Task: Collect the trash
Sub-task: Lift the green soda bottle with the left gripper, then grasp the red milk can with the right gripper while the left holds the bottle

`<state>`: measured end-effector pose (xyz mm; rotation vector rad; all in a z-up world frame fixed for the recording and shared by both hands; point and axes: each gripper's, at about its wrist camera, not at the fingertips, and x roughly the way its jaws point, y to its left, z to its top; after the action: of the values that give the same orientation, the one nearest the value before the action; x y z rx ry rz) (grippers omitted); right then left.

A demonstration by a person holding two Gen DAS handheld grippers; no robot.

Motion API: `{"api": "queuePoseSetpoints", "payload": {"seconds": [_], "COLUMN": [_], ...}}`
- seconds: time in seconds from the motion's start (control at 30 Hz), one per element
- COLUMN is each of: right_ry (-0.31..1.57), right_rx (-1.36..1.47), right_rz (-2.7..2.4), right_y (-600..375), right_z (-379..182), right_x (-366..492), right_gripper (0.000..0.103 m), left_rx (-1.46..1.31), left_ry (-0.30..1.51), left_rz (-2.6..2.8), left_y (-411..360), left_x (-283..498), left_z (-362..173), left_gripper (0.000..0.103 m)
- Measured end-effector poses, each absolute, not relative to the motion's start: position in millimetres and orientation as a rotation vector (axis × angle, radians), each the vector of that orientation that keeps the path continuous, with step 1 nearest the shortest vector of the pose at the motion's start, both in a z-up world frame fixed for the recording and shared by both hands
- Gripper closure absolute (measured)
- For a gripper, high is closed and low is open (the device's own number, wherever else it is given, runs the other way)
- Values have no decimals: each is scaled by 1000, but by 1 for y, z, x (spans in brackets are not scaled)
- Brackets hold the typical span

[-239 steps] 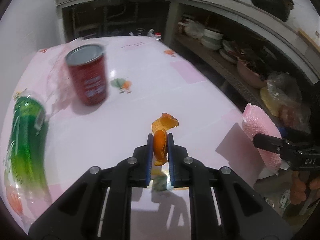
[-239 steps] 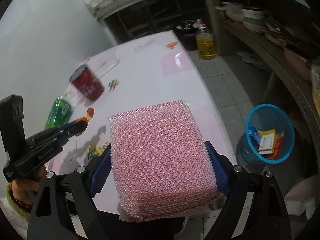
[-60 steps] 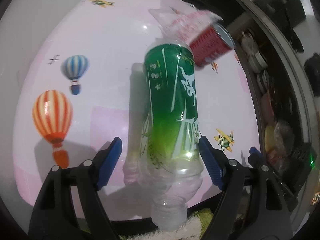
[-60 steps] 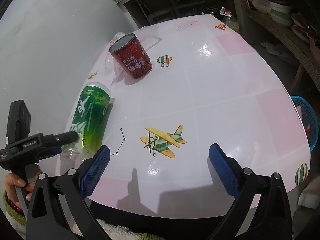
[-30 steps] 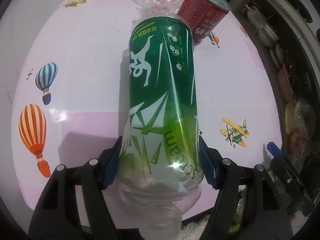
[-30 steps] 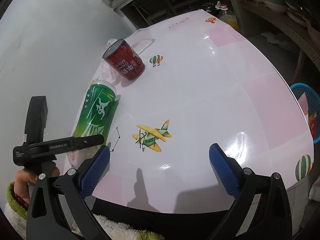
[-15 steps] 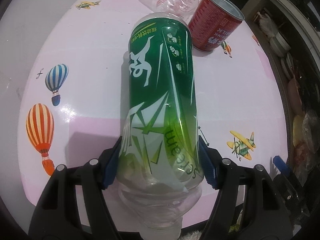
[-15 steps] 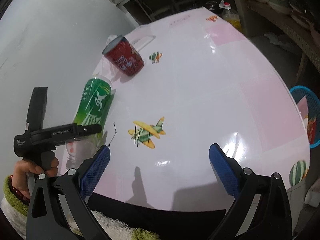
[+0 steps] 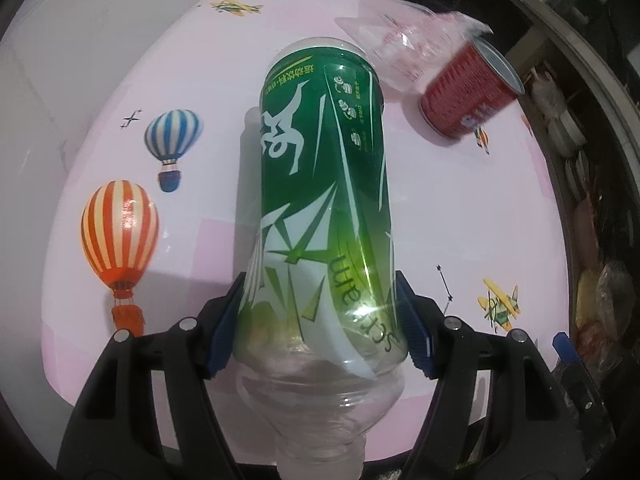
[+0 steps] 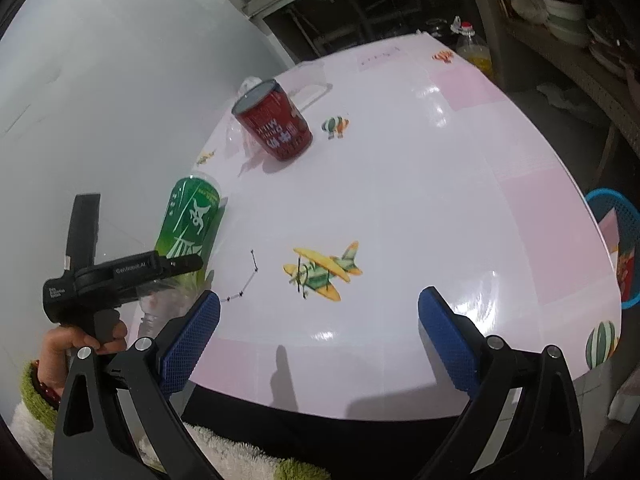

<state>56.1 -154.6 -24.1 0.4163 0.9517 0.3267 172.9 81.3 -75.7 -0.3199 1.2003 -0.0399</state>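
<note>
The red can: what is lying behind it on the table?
Behind the red can lies a crumpled clear plastic wrapper on the table. The can covers part of the wrapper, so whether they touch, or anything more lies there, cannot be seen.

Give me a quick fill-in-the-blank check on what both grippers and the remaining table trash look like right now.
1. The left gripper is clamped on the ____ bottle.
2. The right gripper is open and holds ____.
3. The red can stands ____ on the table.
4. The blue basket sits past the table's ____ edge in the right wrist view.

Missing words: green; nothing; upright; right
</note>
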Motion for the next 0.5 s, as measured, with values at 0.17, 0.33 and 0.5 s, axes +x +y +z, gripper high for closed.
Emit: {"api": "queuePoseSetpoints", "payload": {"seconds": [0.17,0.33,0.5], "right_ry": [926,843,795], "right_rx": [365,283,226], "right_rz": [321,346,371], "right_y": [-145,-131,-111], "right_z": [-10,15,32], "right_x": [73,105,158], "right_gripper": [7,7,7], "left_rx": [-338,-356,-369], "left_ry": [1163,1146,1128], "left_rz": [-68,-106,-137], "left_y": [93,101,105], "left_x": [174,177,178], "left_z": [-75,-76,-76], "left_gripper": [37,37,37]}}
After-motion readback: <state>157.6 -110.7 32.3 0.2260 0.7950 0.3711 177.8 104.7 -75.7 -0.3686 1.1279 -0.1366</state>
